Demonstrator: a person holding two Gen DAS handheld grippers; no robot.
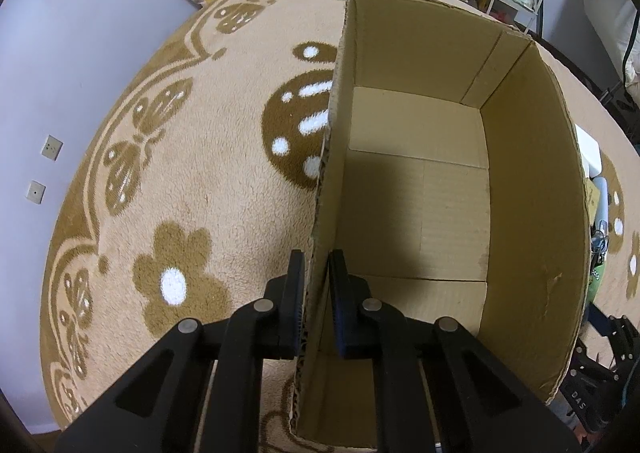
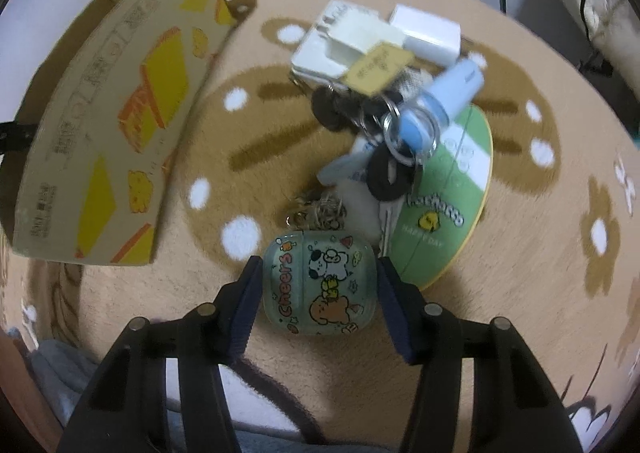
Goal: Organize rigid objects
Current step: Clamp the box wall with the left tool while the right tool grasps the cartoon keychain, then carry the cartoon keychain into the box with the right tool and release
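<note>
Printed in orange on the translucent green earbud case [image 2: 320,285]: "cheers", beside cartoon dogs, stars and a small duck. On the round green-and-white disc [image 2: 448,209] just right of it: "HAPPY DAY" under a yellow chick, with a larger white word above too blurred to read. On the outer wall of the cardboard box [image 2: 108,125], far left in the right wrist view: rows of small print, illegible, with yellow and orange block graphics. Some writing on the tan tag [image 2: 378,67] too, unreadable.

Glossy and rounded, that case, with a short chain at its far end, lying on the beige patterned rug [image 1: 208,189] at the near end of a heap: keys on rings [image 2: 390,169], a pale blue tube [image 2: 444,97], white blocks [image 2: 344,41] beyond.

Right gripper [image 2: 319,295] spread wide, straddling the case, pads level with its sides, contact unclear. Left gripper [image 1: 316,287] pinched onto the box's left wall [image 1: 320,213], one finger outside, one inside; bare brown floor within.
</note>
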